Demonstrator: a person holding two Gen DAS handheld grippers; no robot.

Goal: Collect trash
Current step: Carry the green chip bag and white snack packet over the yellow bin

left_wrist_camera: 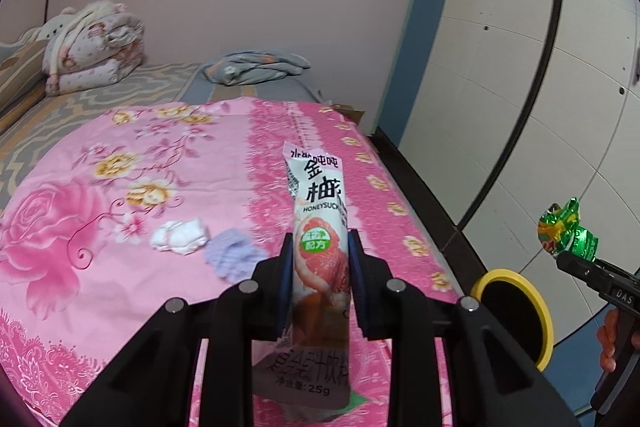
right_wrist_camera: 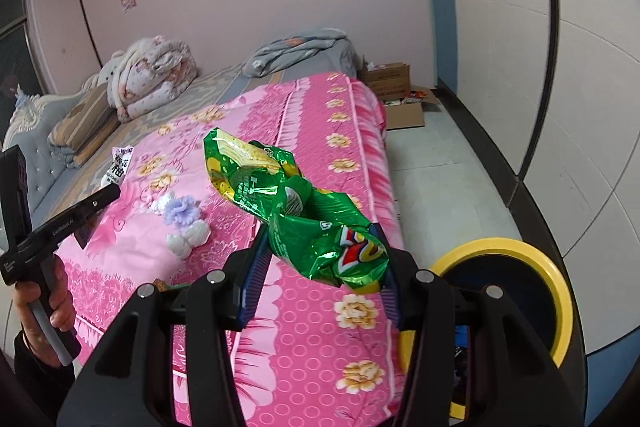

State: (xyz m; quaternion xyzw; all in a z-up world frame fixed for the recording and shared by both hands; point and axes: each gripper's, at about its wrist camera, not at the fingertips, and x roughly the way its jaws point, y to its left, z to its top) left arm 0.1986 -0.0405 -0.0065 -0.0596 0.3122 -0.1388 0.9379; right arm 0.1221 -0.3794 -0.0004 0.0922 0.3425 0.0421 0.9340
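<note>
My left gripper (left_wrist_camera: 320, 247) is shut on a white and pink drink-powder sachet (left_wrist_camera: 318, 227) and holds it upright above the pink floral bed cover (left_wrist_camera: 120, 187). My right gripper (right_wrist_camera: 324, 239) is shut on a crumpled green chip bag (right_wrist_camera: 288, 207), held above the bed's right edge. The chip bag also shows at the far right in the left wrist view (left_wrist_camera: 566, 229), the sachet at the left in the right wrist view (right_wrist_camera: 118, 167). A yellow-rimmed bin (right_wrist_camera: 532, 267) stands on the floor beside the bed; it also shows in the left wrist view (left_wrist_camera: 516, 311). A white tissue wad (left_wrist_camera: 180, 237) and a purple wad (left_wrist_camera: 232, 257) lie on the cover.
Folded quilts (left_wrist_camera: 92, 47) and a grey blanket (left_wrist_camera: 256, 67) lie at the far end of the bed. Cardboard boxes (right_wrist_camera: 396, 91) sit on the floor past the bed. A white tiled wall (right_wrist_camera: 580, 67) runs along the right.
</note>
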